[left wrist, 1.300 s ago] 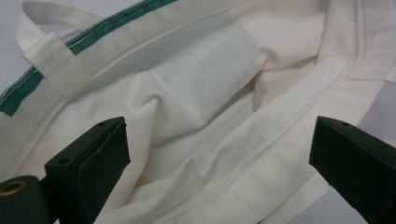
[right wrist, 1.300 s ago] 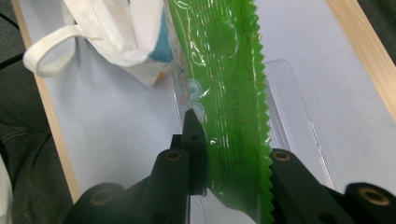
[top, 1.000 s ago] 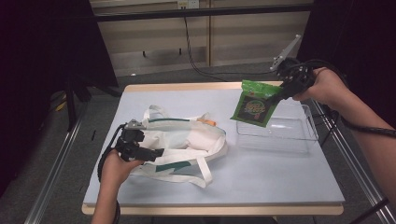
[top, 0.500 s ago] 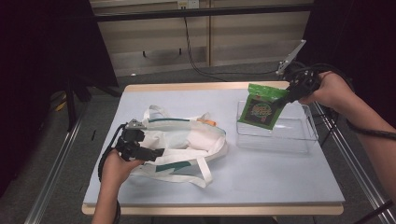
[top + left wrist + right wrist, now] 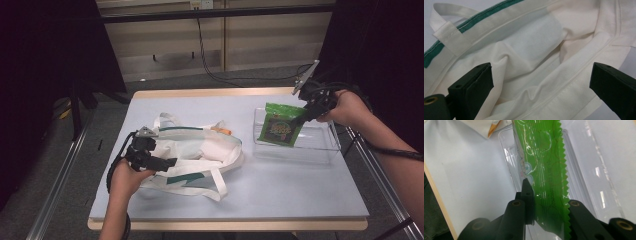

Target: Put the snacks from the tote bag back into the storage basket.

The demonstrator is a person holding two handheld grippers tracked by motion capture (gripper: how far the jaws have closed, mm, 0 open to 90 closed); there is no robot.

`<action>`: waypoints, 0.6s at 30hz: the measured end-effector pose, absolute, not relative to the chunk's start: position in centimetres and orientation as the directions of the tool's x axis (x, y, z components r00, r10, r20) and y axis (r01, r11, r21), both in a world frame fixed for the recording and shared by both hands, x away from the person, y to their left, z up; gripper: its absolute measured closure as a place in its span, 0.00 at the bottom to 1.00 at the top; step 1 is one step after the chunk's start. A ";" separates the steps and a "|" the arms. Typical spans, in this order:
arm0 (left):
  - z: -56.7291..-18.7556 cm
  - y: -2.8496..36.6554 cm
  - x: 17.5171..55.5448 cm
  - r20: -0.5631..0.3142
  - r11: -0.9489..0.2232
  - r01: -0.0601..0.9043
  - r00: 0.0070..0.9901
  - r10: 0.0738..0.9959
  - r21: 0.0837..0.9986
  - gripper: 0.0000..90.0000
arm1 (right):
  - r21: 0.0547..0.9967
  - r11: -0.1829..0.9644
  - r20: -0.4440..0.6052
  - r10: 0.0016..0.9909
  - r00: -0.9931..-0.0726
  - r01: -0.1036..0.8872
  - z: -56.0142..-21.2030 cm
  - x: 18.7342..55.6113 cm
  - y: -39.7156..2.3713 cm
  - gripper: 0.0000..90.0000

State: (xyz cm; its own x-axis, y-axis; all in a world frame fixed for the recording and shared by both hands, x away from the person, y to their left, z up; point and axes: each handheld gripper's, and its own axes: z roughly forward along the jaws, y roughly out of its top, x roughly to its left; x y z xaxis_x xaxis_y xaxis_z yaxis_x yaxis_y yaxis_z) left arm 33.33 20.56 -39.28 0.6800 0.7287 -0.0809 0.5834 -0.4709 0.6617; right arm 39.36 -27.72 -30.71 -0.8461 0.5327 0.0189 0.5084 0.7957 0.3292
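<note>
A white cloth tote bag [image 5: 200,150] with green trim lies flat on the left half of the table. My left gripper [image 5: 167,162] rests at its left end. In the left gripper view my left gripper [image 5: 541,87] stands open, jaws wide apart over the bag's rim and white lining [image 5: 536,45]. My right gripper [image 5: 301,119] is shut on the top edge of a green snack packet [image 5: 277,131]. The packet hangs with its lower end inside a clear plastic tray [image 5: 320,150]. In the right gripper view my right gripper [image 5: 549,205] pinches the green packet [image 5: 544,157] above the tray [image 5: 594,170].
A light blue table [image 5: 280,195] with a wooden edge bears everything. Something orange [image 5: 223,130] pokes out at the bag's far side. Metal frame rails run along both sides of the table. A black cable hangs down the wall behind.
My right gripper has carried the green packet to the right and down, so its lower end now sits in the clear tray. The left gripper and the bag have stayed put.
</note>
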 end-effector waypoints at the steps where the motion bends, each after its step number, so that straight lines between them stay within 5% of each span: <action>1: -39.2 20.5 33.3 -0.079 -0.477 0.579 0.686 0.724 0.662 0.05 | 0.325 0.795 0.025 0.534 -0.845 0.512 -31.1 39.2 -27.5 0.86; 18: -39.2 20.5 33.4 -0.072 -0.487 0.571 0.694 0.716 0.661 0.05 | 0.322 0.825 0.015 0.486 -0.874 0.465 -33.9 38.6 -26.1 0.83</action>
